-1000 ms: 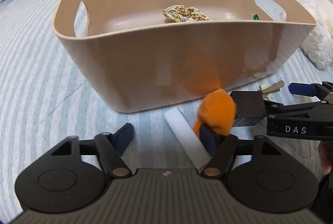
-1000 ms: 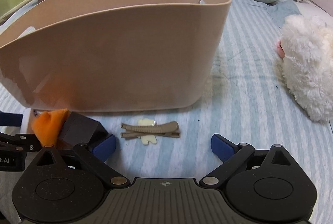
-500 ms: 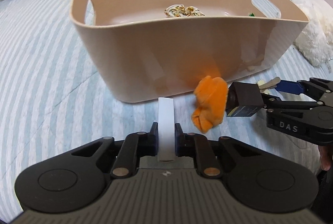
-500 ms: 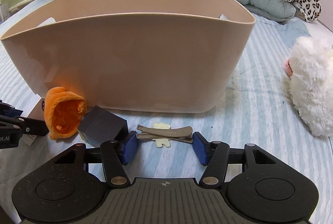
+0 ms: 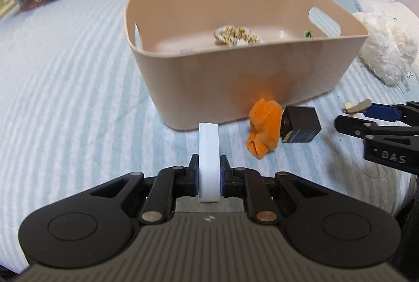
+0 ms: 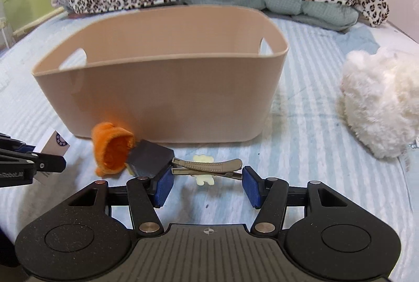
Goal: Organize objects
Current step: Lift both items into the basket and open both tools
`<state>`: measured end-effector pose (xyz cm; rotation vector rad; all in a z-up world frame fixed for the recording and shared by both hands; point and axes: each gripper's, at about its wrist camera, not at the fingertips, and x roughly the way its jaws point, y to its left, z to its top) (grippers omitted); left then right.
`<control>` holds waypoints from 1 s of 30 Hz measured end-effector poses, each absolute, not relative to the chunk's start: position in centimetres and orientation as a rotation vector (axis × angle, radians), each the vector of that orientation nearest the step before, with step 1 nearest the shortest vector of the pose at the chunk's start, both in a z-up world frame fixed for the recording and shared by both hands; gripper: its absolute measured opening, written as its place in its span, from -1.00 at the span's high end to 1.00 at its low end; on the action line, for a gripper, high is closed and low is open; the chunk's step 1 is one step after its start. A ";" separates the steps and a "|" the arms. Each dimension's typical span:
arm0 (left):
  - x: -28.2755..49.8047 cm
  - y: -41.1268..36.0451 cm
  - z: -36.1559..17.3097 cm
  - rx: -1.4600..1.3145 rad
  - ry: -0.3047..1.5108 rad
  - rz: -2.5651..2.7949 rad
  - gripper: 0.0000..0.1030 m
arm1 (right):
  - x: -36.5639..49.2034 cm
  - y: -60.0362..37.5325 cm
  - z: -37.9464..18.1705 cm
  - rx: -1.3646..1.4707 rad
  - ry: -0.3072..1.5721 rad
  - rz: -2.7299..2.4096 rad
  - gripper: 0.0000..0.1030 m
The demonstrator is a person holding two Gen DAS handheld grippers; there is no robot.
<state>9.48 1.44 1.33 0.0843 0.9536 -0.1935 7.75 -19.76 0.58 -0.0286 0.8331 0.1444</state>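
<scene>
Here, left claw [image 5: 208,172] clamped tight on a white flat card [image 5: 208,151], raised off the striped bed [image 5: 65,98] just short of the beige tub [image 5: 235,88]. Right claw [image 6: 207,186] spread wide, gripping nothing, pads flanking a tan hair clip [image 6: 209,166] flat on the bed. Near its left pad [image 6: 163,183], a dark box [image 6: 148,157] touching an orange plush piece [image 6: 111,151] beside the tub wall.

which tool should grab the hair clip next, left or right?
Right. The right tool is open with the hair clip lying between its fingers, while the left tool is shut on the white box.
</scene>
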 end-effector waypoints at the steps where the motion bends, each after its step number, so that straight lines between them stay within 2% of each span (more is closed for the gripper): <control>1: 9.2 1.6 1.8 0.089 0.939 -0.189 0.69 | 7.4 -19.9 1.1 -0.014 0.823 0.143 -0.05; 10: 7.7 1.1 6.6 0.139 0.786 -0.177 0.69 | 5.5 -20.3 4.9 -0.025 0.712 0.145 -0.05; 19: 9.4 -0.4 10.3 0.162 0.677 -0.171 0.69 | 8.0 -22.0 9.2 0.034 0.602 0.117 -0.05; 30: 16.4 -1.7 10.1 0.128 0.676 -0.095 0.69 | 13.2 -20.7 9.6 0.031 0.596 0.120 -0.05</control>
